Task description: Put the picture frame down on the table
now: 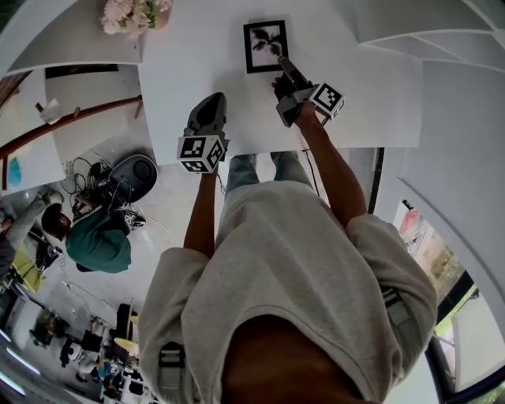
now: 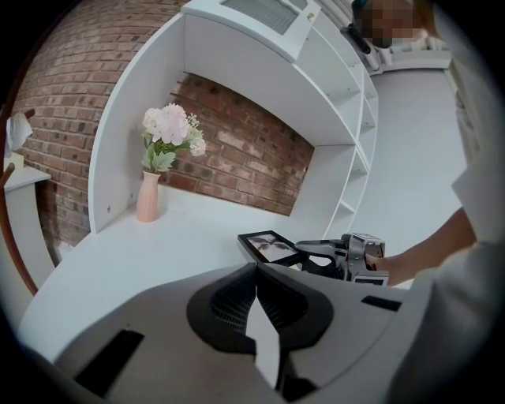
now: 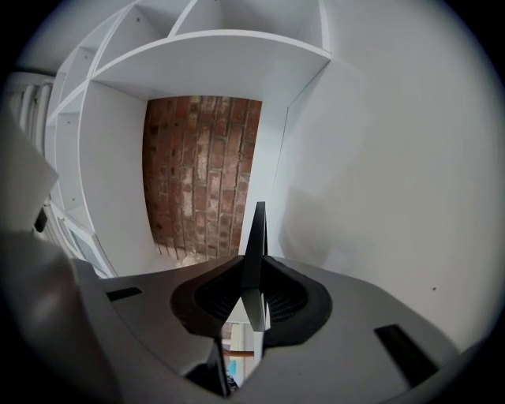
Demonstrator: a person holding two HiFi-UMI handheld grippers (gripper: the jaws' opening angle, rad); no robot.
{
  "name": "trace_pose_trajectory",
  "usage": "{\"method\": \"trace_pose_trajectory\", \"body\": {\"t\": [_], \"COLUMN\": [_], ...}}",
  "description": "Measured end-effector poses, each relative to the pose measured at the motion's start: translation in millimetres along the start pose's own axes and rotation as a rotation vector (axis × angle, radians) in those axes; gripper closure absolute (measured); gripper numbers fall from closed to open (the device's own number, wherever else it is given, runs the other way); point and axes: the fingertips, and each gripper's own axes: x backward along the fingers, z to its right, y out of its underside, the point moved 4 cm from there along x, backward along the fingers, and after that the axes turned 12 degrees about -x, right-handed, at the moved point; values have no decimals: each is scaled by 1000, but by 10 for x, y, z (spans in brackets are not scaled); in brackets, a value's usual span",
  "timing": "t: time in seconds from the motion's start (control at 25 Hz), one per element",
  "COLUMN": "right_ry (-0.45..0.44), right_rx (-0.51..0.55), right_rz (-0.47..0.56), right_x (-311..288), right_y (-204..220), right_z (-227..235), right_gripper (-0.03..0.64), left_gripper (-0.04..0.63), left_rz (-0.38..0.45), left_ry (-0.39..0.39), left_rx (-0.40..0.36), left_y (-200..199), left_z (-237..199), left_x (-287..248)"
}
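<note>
The black picture frame (image 1: 265, 46) with a dark plant print faces up, nearly flat and low over the white table (image 1: 197, 55). I cannot tell whether it touches the table. My right gripper (image 1: 285, 68) is shut on its near right edge. The right gripper view shows the frame (image 3: 257, 229) edge-on between the pads (image 3: 276, 296). In the left gripper view the frame (image 2: 268, 246) sits at the tips of the right gripper (image 2: 309, 248). My left gripper (image 1: 209, 106) hovers at the table's front edge, shut and empty, its pads (image 2: 237, 304) meeting at the tips.
A pink vase of pale flowers (image 1: 134, 14) (image 2: 150, 193) stands at the table's back left. White shelves (image 2: 347, 118) and a brick wall (image 2: 237, 158) back the table. A person in a teal top (image 1: 99, 241) sits on the floor to the left, among cables.
</note>
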Motion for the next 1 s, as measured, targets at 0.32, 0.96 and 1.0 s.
{"method": "trace_pose_trajectory", "body": {"t": [0.32, 0.96, 1.0], "right_ry": [41, 126, 136], "right_rx": [95, 240, 250], "right_rz": [12, 26, 27], "right_x": [-11, -30, -31], "right_y": [-22, -30, -33], "right_z": [-11, 83, 92], "right_gripper": [532, 532, 531], "left_gripper": [578, 578, 578], "left_rz": [4, -3, -3], "left_ry": [-6, -10, -10], "left_rx": [-2, 7, 8], "left_y": [-15, 23, 26], "left_z": [50, 66, 64], "left_x": [63, 101, 102]}}
